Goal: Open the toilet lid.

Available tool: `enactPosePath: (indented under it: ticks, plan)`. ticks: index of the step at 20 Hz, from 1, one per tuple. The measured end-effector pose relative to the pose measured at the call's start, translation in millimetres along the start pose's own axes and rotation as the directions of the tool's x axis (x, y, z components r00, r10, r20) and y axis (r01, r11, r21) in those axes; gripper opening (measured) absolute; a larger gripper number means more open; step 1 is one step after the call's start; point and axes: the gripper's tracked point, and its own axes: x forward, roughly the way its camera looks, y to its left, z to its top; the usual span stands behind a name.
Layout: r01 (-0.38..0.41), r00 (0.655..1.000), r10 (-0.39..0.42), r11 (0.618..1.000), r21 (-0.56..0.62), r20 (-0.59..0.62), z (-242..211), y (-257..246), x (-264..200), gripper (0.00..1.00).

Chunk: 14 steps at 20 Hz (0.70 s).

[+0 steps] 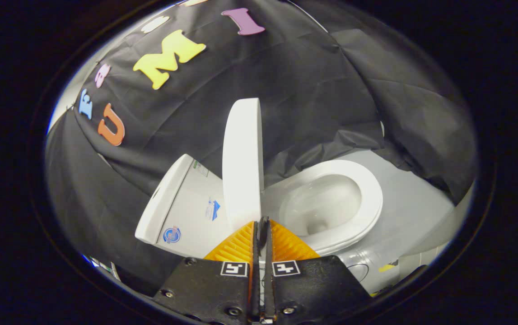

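black cloth [313, 90] hangs in folds behind everything as the booth's wall, and a pale grey floor [412, 203] runs out beneath its hem on the right.

furthest left among the fixtures is the white cistern [182, 212], tilted in this view, with its flat top slab [161, 201] along the left edge and a few small stickers [212, 210] on its side; what they say is too small to tell.

next to it, rising from just ahead of the fingers, the toilet lid [242, 158] stands raised and seen almost edge-on, a tall white slab between the cistern and the bowl. its lower end sits right at the fingertips, though whether it touches them cannot be told.

the gripper [262, 225] shows at the bottom centre, its two fingers [236, 246] drawn together with only a thin dark slit between them and nothing visibly held in that slit. two small square markers [286, 268] sit on the dark body behind the ribbed pads.

right of the lid, the toilet seat [367, 189] lies down on the rim as a white oval ring, and the bowl [322, 203] inside it is uncovered. beyond the seat the floor meets the crumpled cloth.
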Motion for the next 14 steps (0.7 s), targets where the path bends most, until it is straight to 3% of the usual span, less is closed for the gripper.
enactPosePath:
  ticks: [14]
  plan:
    - [0.074,0.997,-0.071,0.975,-0.21,0.023,-9.9,57.8,4.8,0.08]
